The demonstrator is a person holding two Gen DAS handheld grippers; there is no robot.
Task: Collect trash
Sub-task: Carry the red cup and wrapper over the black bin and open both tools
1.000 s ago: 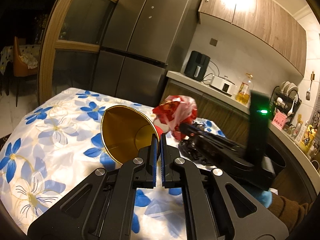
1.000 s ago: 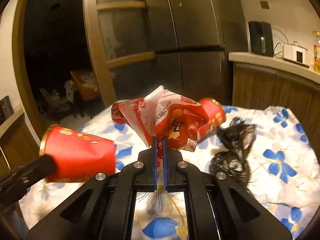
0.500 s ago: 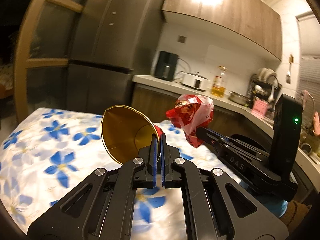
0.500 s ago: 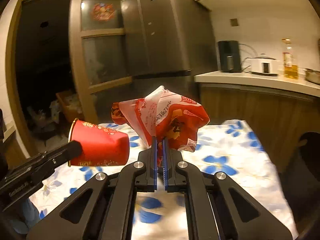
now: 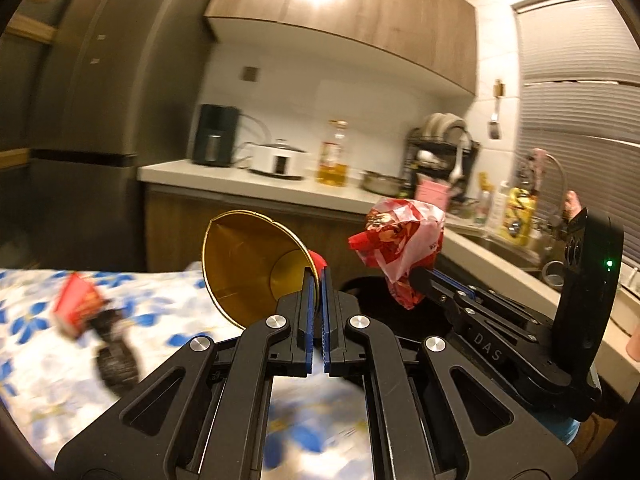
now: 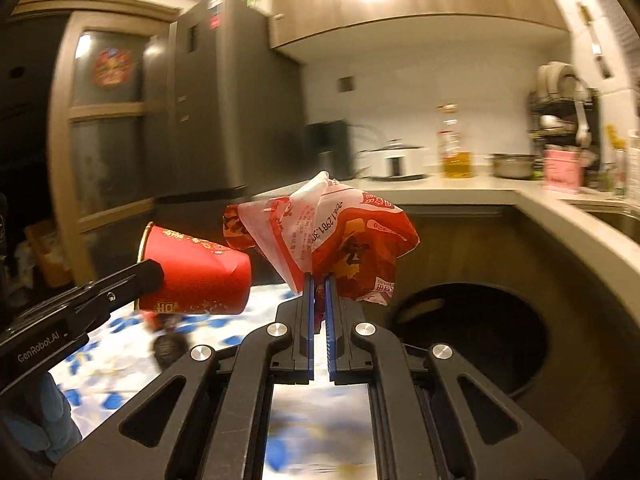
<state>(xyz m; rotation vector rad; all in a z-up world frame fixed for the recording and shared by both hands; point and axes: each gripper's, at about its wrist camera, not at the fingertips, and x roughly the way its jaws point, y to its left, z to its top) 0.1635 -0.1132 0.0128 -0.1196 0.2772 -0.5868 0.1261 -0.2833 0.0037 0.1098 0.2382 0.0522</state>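
Note:
My left gripper is shut on the rim of a red paper cup with a gold inside, held in the air; the cup also shows in the right wrist view. My right gripper is shut on a crumpled red and white plastic wrapper, which also shows in the left wrist view. A round black trash bin stands open below and to the right of the wrapper. Another red cup and a black crumpled bag lie on the floral tablecloth.
A kitchen counter runs behind and to the right, with a rice cooker, an oil bottle, a pot and a dish rack. A steel fridge stands at the left. The bin sits between table and counter.
Both grippers have swung to the right with the cup and the wrapper, away from the table. The black bin has come into view under the wrapper.

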